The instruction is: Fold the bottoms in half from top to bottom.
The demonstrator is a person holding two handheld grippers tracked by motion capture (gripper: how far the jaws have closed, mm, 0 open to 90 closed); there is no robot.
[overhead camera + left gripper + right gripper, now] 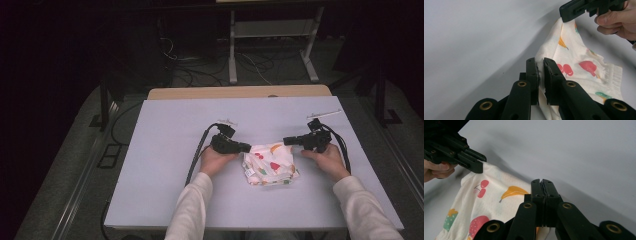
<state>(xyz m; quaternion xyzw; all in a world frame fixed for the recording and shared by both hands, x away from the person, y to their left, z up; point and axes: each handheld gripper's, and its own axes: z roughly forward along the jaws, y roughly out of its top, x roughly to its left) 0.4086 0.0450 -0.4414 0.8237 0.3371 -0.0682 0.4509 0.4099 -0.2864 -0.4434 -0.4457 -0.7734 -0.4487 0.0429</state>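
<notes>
Cloth: a small white cotton cloth with fruit pictures (270,163) is lying near the middle of the big pale grey table top (165,165), between the two hands. Its far edge is being lifted a little at both corners.
Cloth pictures: red cherries, a yellow banana and a red strawberry are showing on the cloth (489,202) in the right gripper view.
Left gripper: the black left gripper (246,147) is pinching the left far corner of the cloth (579,67). In the left gripper view its jaws are squeezing tight with white cloth between them.
Right gripper: the black right gripper (287,141) is pinching the right far corner. In the right gripper view its jaws are pressing together, and the cloth is running under them.
Hands: the left hand (215,161) and the right hand (330,160) are each holding a gripper, with white sleeves (192,210) coming in from the near edge.
Cables: a black cable (197,152) is trailing from the left gripper across the table.
</notes>
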